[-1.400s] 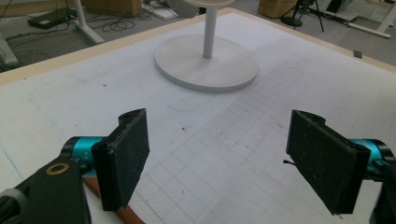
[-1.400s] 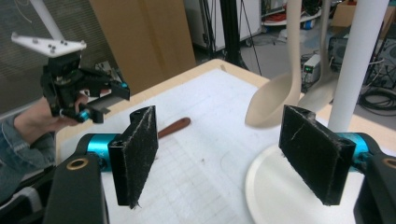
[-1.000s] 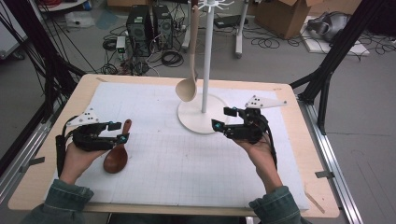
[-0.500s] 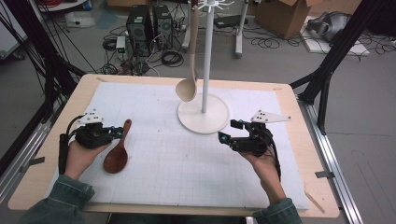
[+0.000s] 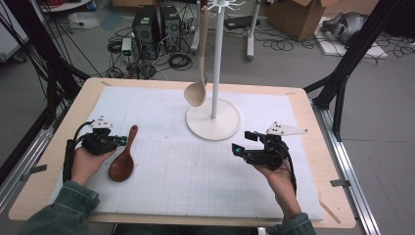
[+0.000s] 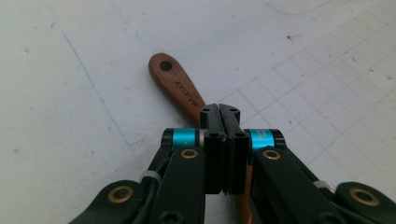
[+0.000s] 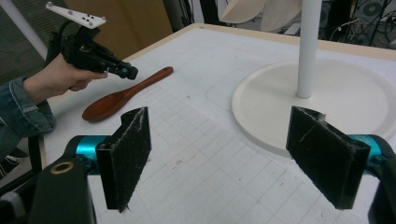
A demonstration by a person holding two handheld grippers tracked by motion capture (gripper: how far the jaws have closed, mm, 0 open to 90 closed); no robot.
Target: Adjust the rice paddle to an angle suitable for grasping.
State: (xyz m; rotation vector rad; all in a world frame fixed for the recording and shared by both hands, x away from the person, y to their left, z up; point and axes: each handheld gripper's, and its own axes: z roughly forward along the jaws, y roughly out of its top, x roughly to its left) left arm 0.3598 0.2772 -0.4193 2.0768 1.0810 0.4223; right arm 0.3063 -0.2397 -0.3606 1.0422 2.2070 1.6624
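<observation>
Jaws of the left gripper point(image 6: 219, 114) are pressed together with nothing between them, hanging just above the handle of the dark wooden spoon point(image 5: 123, 156); in the left gripper view the closed jaws cover the middle of that handle, so only its holed end and a sliver below the linkage can be seen. Whether the tips touch the wood cannot be told. The right gripper point(image 7: 224, 154) has its jaws spread wide and empty, well to the right of the spoon, facing the white stand point(image 5: 213, 120). A pale wooden spoon point(image 5: 196, 88) hangs beside the stand's pole, its top cut off by the frame edge. The dark spoon lies flat on the gridded mat point(image 5: 195, 181), left of the stand's round base.
</observation>
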